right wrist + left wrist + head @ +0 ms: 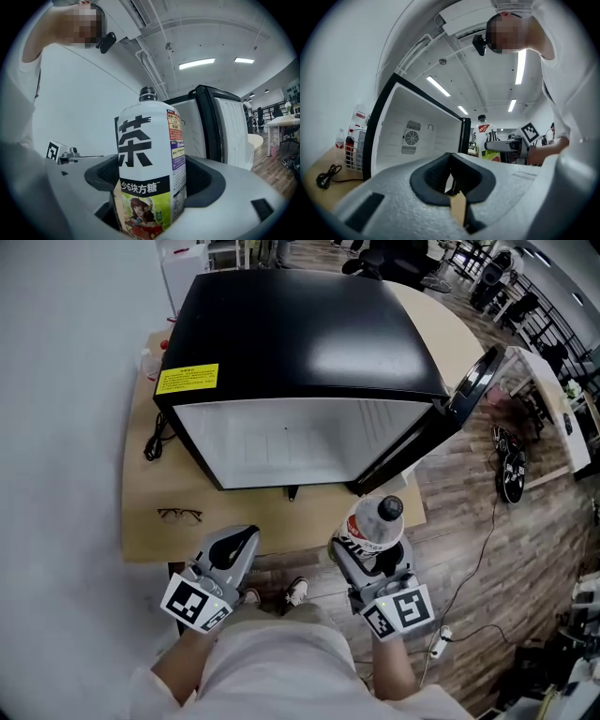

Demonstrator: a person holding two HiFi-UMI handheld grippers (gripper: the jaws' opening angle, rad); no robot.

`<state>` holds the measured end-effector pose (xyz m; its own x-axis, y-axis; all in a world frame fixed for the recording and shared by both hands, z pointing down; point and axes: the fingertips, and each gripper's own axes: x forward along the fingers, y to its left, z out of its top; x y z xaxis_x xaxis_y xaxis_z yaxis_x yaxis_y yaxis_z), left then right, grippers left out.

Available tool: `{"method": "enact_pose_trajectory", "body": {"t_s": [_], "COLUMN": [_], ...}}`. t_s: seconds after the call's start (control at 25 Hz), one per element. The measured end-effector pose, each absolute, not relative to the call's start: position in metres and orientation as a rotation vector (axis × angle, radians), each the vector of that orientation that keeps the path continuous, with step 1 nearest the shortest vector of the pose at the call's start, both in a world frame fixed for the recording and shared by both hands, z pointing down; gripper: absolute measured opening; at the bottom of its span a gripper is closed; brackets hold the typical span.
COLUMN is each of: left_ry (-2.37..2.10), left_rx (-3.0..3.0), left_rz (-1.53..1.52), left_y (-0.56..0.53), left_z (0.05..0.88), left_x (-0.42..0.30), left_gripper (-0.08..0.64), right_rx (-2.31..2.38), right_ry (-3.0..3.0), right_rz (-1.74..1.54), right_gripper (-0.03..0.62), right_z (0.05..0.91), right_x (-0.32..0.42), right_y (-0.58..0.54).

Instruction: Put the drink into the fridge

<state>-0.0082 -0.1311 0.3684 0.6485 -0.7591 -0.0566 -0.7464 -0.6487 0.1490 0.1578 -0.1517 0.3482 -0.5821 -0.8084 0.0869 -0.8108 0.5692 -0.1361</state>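
Note:
A black mini fridge (300, 343) stands on a wooden table (141, 521) with its door (473, 381) swung open to the right; its white inside (281, 442) shows nothing on the shelves. My right gripper (375, 545) is shut on a drink bottle (375, 526) with a white label and dark cap, held upright just off the table's front edge, below the fridge's right corner. The bottle (150, 164) fills the right gripper view between the dark pads. My left gripper (234, 545) hovers at the table's front edge, shut with nothing in it (452, 180).
A pair of glasses (180, 514) lies on the table front left. A black cord (153, 442) trails beside the fridge's left side. A yellow sticker (187, 379) marks the fridge top. Cables (469, 596) and a power strip lie on the wooden floor at right.

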Motion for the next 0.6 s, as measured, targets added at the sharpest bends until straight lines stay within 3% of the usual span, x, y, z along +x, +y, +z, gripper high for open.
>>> {"method": "enact_pose_trajectory", "body": {"t_s": [0.6], "left_ry": [-1.377], "left_rx": [2.703], "left_rz": [-0.172], "left_y": [-0.145], "left_z": [0.391], "left_x": [-0.014], "left_gripper": [0.014], "right_rx": [1.358], "right_ry": [-2.794], "right_rz": [0.177], "right_gripper": [0.402], "right_z": [0.378], "right_x": [0.147], "right_y": [-0.205]}}
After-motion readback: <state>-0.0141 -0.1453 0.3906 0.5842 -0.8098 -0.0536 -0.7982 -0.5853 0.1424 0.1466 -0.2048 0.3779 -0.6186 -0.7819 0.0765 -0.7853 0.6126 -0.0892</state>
